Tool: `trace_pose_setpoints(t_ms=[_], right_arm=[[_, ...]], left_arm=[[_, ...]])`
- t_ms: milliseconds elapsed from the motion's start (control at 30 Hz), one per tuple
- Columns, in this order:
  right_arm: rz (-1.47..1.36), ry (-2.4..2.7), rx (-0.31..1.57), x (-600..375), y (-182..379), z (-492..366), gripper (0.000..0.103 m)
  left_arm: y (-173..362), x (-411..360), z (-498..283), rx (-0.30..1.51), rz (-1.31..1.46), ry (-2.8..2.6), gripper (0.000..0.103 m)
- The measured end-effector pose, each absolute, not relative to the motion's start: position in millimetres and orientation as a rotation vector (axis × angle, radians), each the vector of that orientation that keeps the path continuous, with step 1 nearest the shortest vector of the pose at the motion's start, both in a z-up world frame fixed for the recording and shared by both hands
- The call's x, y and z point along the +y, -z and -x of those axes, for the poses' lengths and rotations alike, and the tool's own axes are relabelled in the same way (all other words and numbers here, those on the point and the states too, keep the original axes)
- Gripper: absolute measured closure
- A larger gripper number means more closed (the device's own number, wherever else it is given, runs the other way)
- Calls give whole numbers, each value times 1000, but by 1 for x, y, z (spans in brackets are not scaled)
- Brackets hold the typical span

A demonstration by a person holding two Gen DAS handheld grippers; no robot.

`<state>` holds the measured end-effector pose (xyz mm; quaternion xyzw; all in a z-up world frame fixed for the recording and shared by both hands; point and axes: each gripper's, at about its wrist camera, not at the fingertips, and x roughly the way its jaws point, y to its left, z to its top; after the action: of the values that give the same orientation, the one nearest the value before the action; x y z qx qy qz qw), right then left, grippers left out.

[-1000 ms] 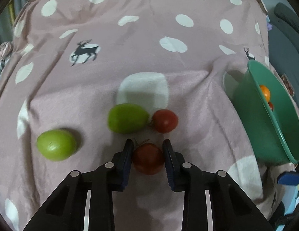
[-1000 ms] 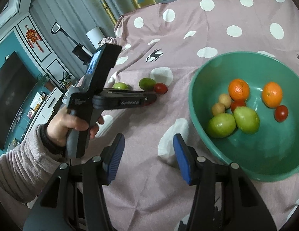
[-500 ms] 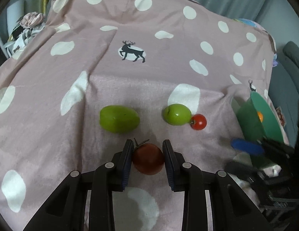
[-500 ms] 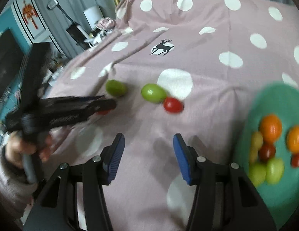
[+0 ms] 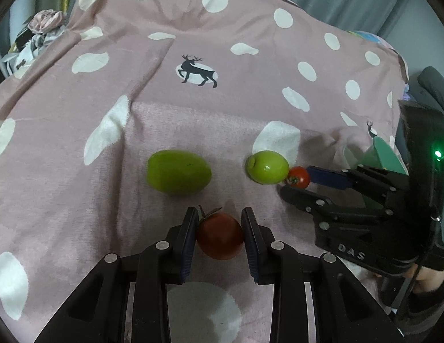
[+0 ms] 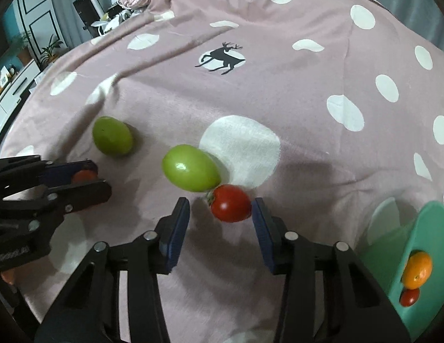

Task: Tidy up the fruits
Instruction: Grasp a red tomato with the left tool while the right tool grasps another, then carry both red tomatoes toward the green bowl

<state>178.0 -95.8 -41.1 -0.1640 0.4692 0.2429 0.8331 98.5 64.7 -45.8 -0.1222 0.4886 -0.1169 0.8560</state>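
Left wrist: left hand-held gripper (image 5: 219,235) clamps tomato (image 5: 220,235).

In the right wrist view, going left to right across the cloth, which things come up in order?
Left gripper shut on a dark red tomato → rounder green fruit → oval green fruit → bright red tomato between the right gripper's open jaws → green bowl holding an orange.

Pink polka-dot bedspread (image 5: 250,120) with deer print, two green fruits (image 5: 178,171) (image 5: 267,167) and small red tomato (image 5: 298,176) at frame centre, green bowl (image 6: 428,245) at right edge
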Motion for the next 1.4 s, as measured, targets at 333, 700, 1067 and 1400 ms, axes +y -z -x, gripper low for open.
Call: trace_pose_setpoints(t_ms=[333, 700, 1067, 1400], right_arm=[[272, -530, 1014, -105, 43, -183, 72], [216, -579, 925, -127, 17, -116, 72], [168, -551, 874, -163, -1, -76, 72], [125, -545, 825, -181, -16, -51, 72]], left_arm=[[47, 61, -98, 1032, 250, 249, 72], [37, 43, -78, 1024, 200, 262, 72], [29, 17, -53, 1016, 115, 263, 72], [10, 2, -35, 982, 74, 271, 72]])
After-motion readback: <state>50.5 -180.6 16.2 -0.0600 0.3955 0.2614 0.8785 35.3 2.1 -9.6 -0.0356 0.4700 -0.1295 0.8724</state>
